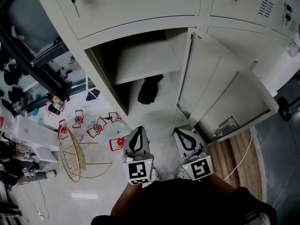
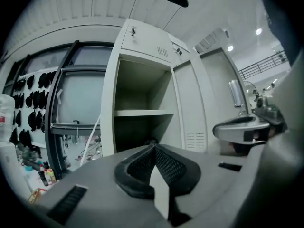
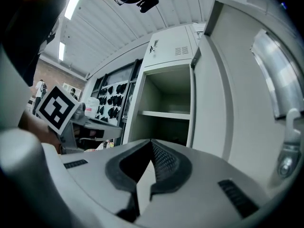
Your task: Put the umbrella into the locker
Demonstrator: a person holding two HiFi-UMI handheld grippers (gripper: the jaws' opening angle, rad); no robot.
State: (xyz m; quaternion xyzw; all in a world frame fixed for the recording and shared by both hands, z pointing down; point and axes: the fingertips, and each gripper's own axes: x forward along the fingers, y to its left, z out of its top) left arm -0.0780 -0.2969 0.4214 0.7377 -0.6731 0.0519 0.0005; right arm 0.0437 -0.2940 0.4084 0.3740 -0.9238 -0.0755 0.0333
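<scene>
Head view: black bundled umbrella [image 1: 150, 90] in locker [image 1: 147, 62]; left gripper [image 1: 137, 130], right gripper [image 1: 181, 132] closed.

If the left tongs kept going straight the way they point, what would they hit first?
Likely the black folded umbrella low inside the open pale-grey metal locker, where the left tongs aim; depth is unclear.

No words, brands or numbers can be read. Near six o'clock in the head view, the left gripper [image 1: 137, 134] and right gripper [image 1: 182, 135] each bear a black-and-white square marker, pattern only. At nine o'clock in the left gripper view, a white container [image 2: 4, 118] shows a red patch, too blurred to read.
</scene>
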